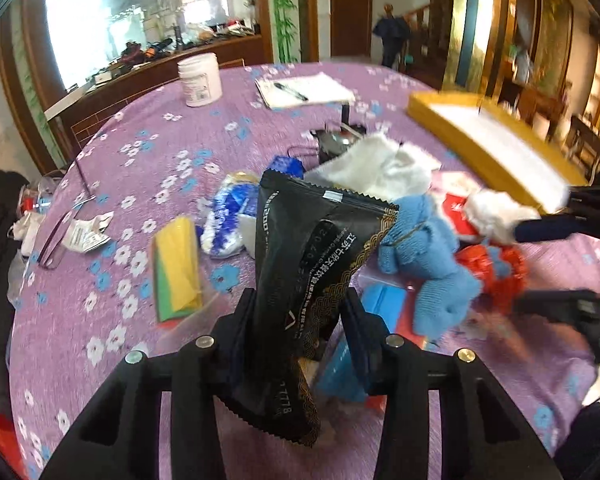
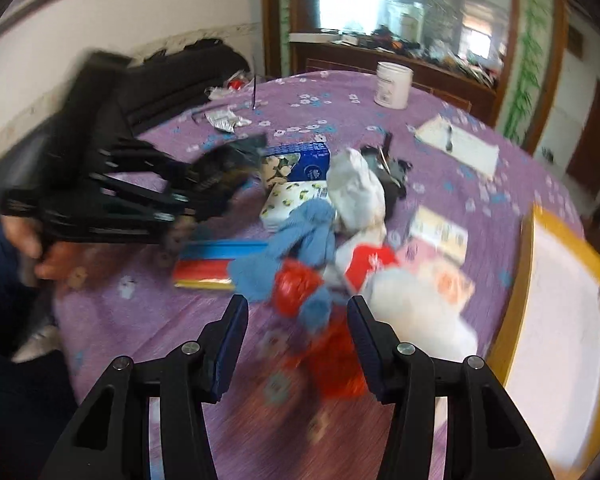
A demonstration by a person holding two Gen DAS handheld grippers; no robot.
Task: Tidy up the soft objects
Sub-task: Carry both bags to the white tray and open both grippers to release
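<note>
Between the left gripper's pads sits a black packet, pinched at mid-length, gold print, zigzag-cut ends, lifted off the purple tablecloth. Only the left view shows this grip clearly; the right view has it as a blurred dark shape at far left. Right gripper half open, empty, above a red bag. Ahead: blue sock, white cloth. Yellow-rimmed tray to its right, near the table edge.
</note>
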